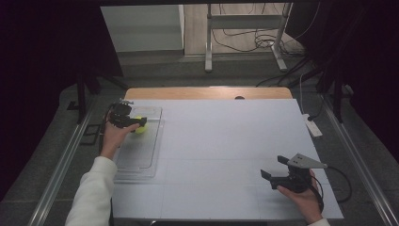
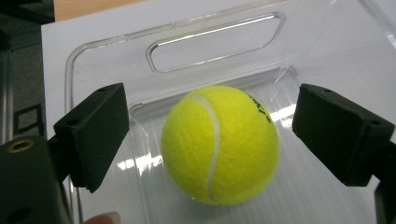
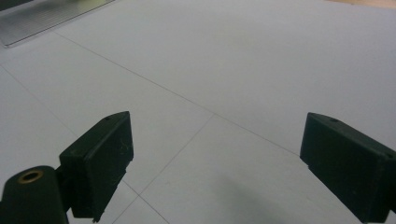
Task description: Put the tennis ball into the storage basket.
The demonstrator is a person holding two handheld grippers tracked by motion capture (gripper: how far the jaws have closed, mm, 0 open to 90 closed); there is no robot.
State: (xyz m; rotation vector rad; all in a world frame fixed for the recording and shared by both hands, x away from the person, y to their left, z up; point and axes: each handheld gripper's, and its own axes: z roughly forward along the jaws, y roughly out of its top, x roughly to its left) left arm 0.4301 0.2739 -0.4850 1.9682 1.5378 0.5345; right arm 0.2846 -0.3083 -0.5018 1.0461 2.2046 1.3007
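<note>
A white power strip lies at the right edge of the tabletop, partly over the edge. Behind the far edge, on the floor, a grey metal stand is standing, and black cables lie tangled around its feet

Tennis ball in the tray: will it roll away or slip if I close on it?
The ball is round on a smooth clear tray, so a nudge probably rolls it. Its felt should grip the left gripper pads.
</note>
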